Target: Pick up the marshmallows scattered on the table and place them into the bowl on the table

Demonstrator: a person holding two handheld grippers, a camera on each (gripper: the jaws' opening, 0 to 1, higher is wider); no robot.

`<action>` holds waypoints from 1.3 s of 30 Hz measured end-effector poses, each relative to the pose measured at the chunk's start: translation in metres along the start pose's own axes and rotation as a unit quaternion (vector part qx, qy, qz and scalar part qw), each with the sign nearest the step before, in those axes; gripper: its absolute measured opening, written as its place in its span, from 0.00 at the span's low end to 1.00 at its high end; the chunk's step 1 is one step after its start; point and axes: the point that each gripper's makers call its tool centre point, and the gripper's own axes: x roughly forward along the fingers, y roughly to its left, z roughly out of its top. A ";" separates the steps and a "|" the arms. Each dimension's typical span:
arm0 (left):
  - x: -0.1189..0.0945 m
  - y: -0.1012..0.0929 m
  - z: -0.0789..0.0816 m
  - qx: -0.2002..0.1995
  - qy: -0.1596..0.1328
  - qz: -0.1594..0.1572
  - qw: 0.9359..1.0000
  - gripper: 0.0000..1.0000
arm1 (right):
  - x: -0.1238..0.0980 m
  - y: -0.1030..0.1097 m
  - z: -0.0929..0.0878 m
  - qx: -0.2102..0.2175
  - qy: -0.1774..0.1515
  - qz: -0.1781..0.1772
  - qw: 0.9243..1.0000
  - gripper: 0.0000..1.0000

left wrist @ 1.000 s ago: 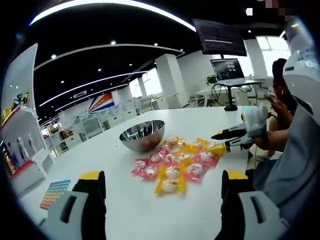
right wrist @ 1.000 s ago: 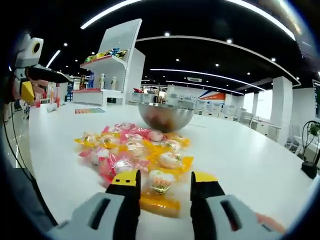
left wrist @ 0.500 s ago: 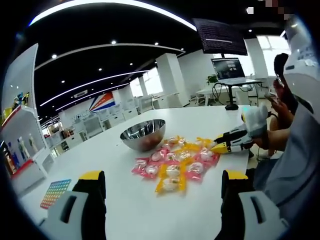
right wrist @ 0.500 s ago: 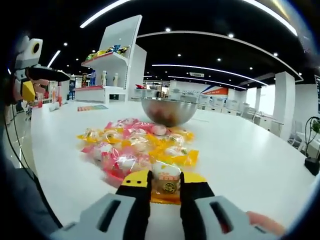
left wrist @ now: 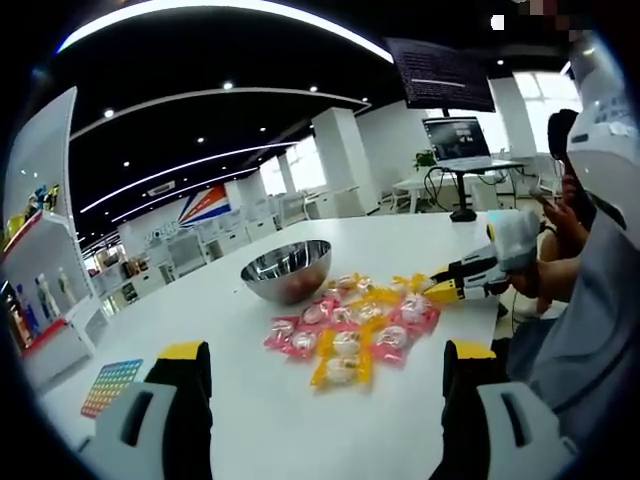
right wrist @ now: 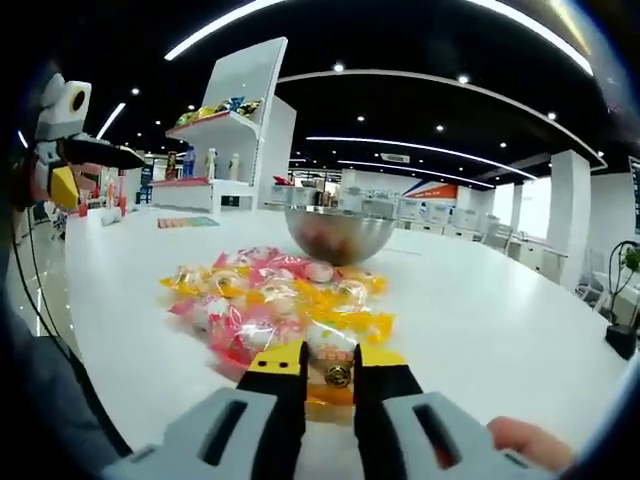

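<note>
One wrapped marshmallow (right wrist: 335, 366) sits pinched between the jaws of the right gripper (right wrist: 328, 365), which have drawn narrow around it at the near edge of the pile; its yellow wrapper shows just below the jaw tips. From that gripper outward, the remaining marshmallows (right wrist: 275, 300) spread toward 12 o'clock across the white desk (right wrist: 480, 310), and the steel bowl (right wrist: 333, 233) stands beyond them, also at about 12 o'clock, so the carry looks like a straight run forward over the pile. The left gripper (left wrist: 320, 365) holds its jaws wide apart with nothing between them, well back from the sweets; in its view the pile lies at 12 o'clock and the bowl at roughly 11 o'clock behind it. The right gripper is plainly the nearer one to the candy. A lift clear of the neighbouring wrappers seems needed first, since they lie touching the held piece. Whether the bowl already holds sweets is hard to tell.
</note>
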 end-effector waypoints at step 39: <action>0.000 0.005 0.015 -0.007 -0.018 -0.003 1.000 0.96 | -0.066 -0.083 0.350 0.050 -0.308 0.122 0.942 0.13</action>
